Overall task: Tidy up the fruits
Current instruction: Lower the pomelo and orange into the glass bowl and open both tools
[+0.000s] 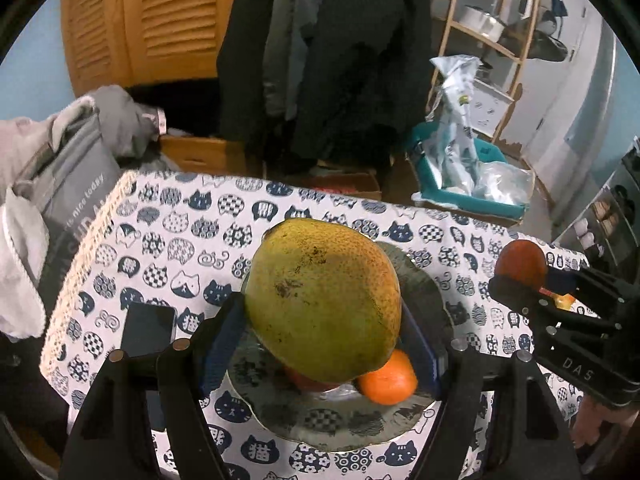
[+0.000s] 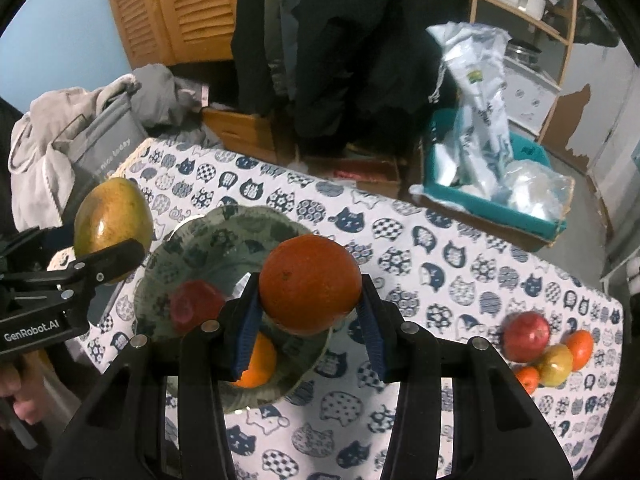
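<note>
- A large yellow-green fruit (image 1: 322,300) is clamped in the left gripper (image 1: 324,344), above the plate (image 1: 280,412).
- An orange (image 2: 310,284) is clamped in the right gripper (image 2: 310,328), also over the plate.
- A small orange (image 1: 388,378) and a red fruit (image 2: 194,304) are seen lying in the plate.
- The table is covered by a cat-print cloth (image 2: 440,264); a dark phone (image 1: 148,328) is laid left of the plate.
- More fruits (image 2: 548,348) are grouped near the cloth's right edge.
- Beyond the table, a teal bin (image 2: 492,208) of plastic bags, hanging dark coats (image 1: 332,52), a louvered wooden door (image 1: 160,20) and a wooden shelf (image 1: 500,44) are seen.
</note>
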